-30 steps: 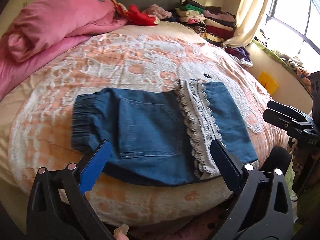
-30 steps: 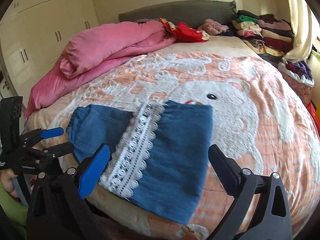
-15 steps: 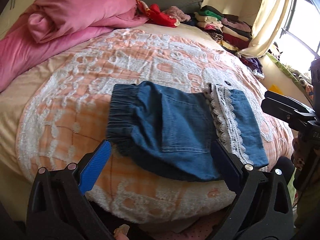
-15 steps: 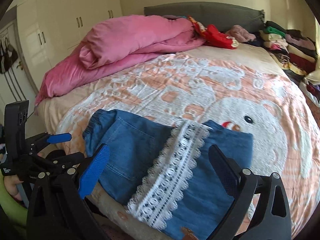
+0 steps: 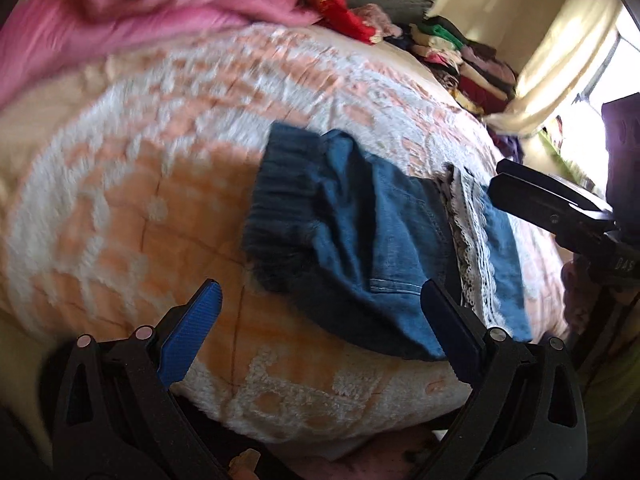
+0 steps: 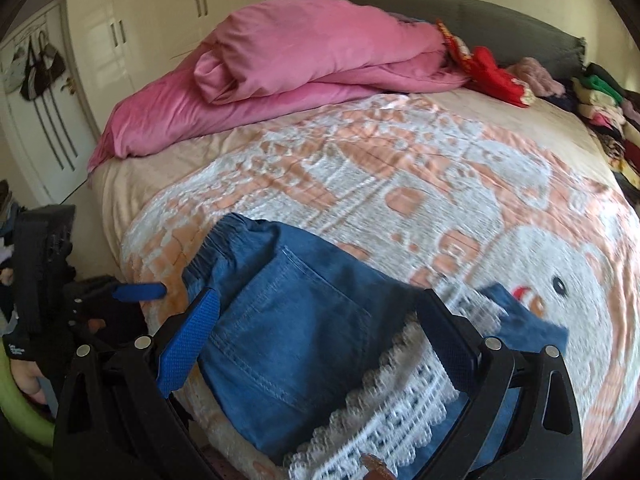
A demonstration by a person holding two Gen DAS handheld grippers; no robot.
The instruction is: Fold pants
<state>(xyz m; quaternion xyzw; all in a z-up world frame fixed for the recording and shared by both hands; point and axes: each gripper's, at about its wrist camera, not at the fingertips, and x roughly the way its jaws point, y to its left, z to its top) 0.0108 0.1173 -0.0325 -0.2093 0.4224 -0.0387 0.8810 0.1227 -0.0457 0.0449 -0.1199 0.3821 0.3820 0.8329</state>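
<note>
The denim pants (image 6: pixel 292 340) are lying folded near the bed's front edge on the peach blanket (image 6: pixel 400 184), looking soft but thick; the elastic waistband (image 5: pixel 280 208) is offering the firmest hold. The left gripper (image 5: pixel 320 320) and right gripper (image 6: pixel 316 320) are both gaping, holding nothing.

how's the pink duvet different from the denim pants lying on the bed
The pink duvet is bulky and loosely bunched; the denim pants lie flat in a compact fold. The duvet sits at the far end near the grey headboard; the pants lie at the near edge by the open right gripper. The duvet is plain; the pants carry white lace trim and a stitched pocket. Both rest on the peach-and-white blanket.
</note>
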